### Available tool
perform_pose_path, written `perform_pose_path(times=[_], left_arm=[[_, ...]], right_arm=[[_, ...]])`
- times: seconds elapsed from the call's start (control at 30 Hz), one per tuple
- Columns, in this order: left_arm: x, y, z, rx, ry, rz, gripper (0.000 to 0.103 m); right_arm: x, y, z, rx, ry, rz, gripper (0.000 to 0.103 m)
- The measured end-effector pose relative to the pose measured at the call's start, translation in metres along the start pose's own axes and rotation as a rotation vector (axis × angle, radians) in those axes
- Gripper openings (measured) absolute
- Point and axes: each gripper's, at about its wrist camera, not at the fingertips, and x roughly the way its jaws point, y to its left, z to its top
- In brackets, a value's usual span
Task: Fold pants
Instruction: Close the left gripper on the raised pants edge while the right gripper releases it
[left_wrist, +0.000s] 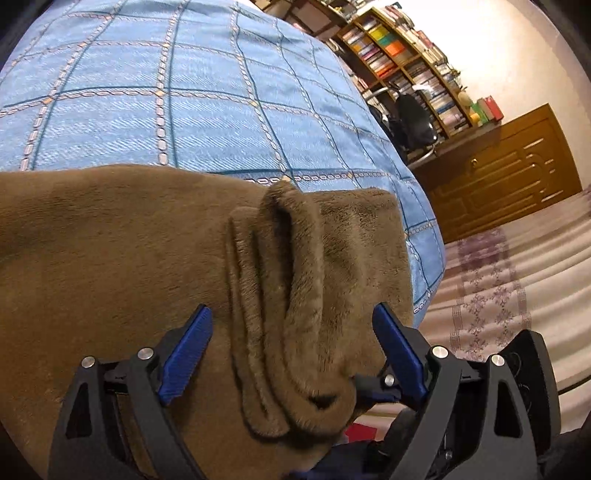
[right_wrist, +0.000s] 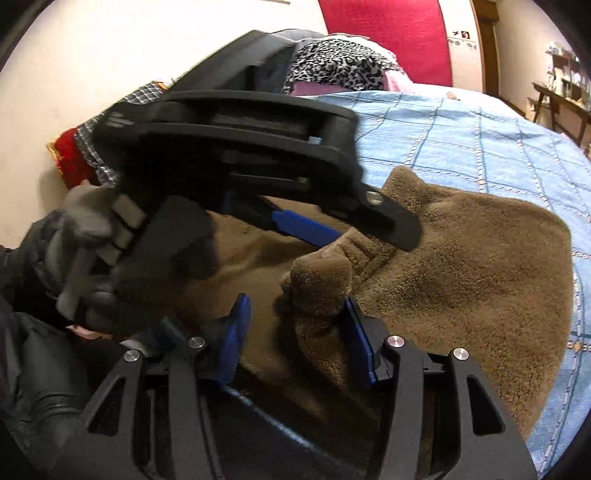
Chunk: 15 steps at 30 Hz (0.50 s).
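Straddling bunched ridges of the brown fleece pants, the left gripper and right gripper both stand released, blue pads apart with cloth between them and nothing pinched. Beyond them the pants lie doubled in a thick pad on the blue checked bedspread, so the folding looks well along, perhaps one fold or smoothing left.

A plain brown plush is shown on the pants. The bedspread is seen in light blue, crossed by darker blue lines and pale chain stripes. Blue pads on black frames are carried by the left gripper and right gripper.
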Motion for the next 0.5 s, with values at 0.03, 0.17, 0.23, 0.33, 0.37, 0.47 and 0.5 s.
perform_pose_path(times=[0.03, 0.17, 0.23, 0.33, 0.37, 0.47, 0.5], left_arm=[[0.002, 0.000, 0.000, 0.001, 0.007, 0.000, 0.087], [0.009, -0.003, 0.001, 0.013, 0.026, -0.005, 0.076], [0.013, -0.006, -0.002, 0.035, 0.039, 0.018, 0.055], [0.013, -0.005, -0.004, 0.037, 0.026, 0.050, 0.033], [0.010, -0.003, -0.005, 0.028, 0.022, 0.042, 0.030], [-0.005, -0.003, -0.006, 0.019, -0.006, 0.028, 0.026], [-0.010, -0.004, -0.006, 0.024, -0.015, 0.027, 0.026]], right_arm=[[0.000, -0.001, 0.000, 0.004, -0.001, 0.006, 0.053], [-0.001, -0.004, 0.000, 0.017, -0.007, 0.016, 0.053], [-0.003, -0.001, 0.002, 0.014, -0.009, 0.012, 0.053], [-0.008, -0.002, 0.002, 0.015, -0.011, 0.018, 0.053], [-0.011, -0.002, 0.002, 0.014, -0.012, 0.020, 0.053], [-0.027, -0.008, -0.002, 0.019, -0.022, 0.023, 0.053], [-0.033, -0.011, -0.002, 0.024, -0.029, 0.020, 0.053]])
